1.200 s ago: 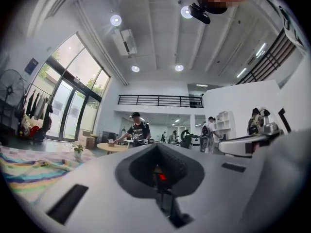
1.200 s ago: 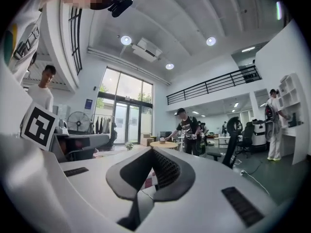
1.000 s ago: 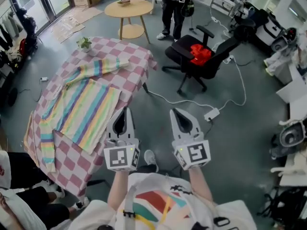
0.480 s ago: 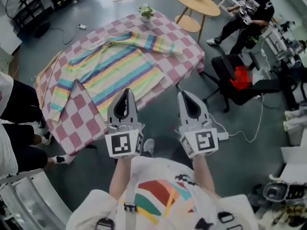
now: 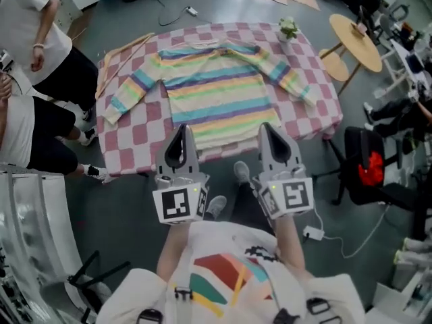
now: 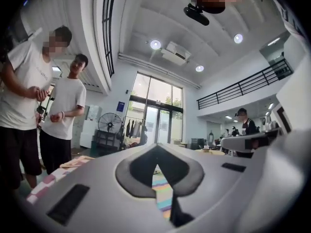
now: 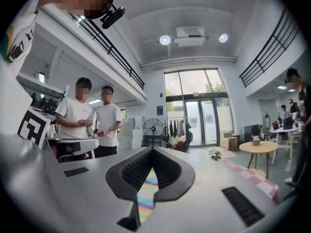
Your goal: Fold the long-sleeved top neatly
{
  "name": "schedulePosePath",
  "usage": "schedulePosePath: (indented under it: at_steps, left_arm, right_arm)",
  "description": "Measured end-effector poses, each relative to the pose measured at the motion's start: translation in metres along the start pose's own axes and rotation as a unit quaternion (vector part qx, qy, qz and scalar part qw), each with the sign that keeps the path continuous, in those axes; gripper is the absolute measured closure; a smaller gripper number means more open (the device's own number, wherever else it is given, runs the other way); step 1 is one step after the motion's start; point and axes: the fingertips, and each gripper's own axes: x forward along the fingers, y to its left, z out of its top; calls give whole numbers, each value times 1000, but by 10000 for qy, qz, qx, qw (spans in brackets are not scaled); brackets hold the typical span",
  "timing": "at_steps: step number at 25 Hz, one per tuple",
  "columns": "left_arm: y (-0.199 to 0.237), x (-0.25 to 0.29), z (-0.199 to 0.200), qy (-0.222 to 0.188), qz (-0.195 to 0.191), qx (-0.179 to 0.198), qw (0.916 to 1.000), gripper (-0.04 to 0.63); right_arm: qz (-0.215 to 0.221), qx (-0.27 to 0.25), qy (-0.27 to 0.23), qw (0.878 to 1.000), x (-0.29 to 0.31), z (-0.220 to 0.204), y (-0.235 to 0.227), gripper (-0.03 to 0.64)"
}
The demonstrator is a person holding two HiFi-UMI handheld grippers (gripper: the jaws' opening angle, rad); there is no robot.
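Left gripper (image 5: 180,135) and right gripper (image 5: 268,132) were closed tight and empty, side by side near the striped top (image 5: 214,86) lying flat on the checked table (image 5: 135,150).

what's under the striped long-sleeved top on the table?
A pink-and-white checked tablecloth shows all round the striped top, which lies flat with its sleeves spread. The tabletop itself is covered by the cloth, and anything directly beneath the top's body can't be seen.

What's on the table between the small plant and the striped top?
Nothing: only bare checked tablecloth separates the plant from the top, as the head view shows.
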Motion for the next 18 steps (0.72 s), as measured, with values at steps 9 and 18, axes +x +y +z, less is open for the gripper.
schedulePosePath:
  at_steps: [9, 18]
  left_arm:
    - [2, 27, 9, -120, 1006, 77, 9948, 589]
    - [-32, 96, 11, -175, 1423, 140, 9896, 589]
  right_arm:
    - [1219, 29, -136, 9924, 73, 4, -12, 611]
    - [1807, 339, -14, 9829, 116, 7, -62, 611]
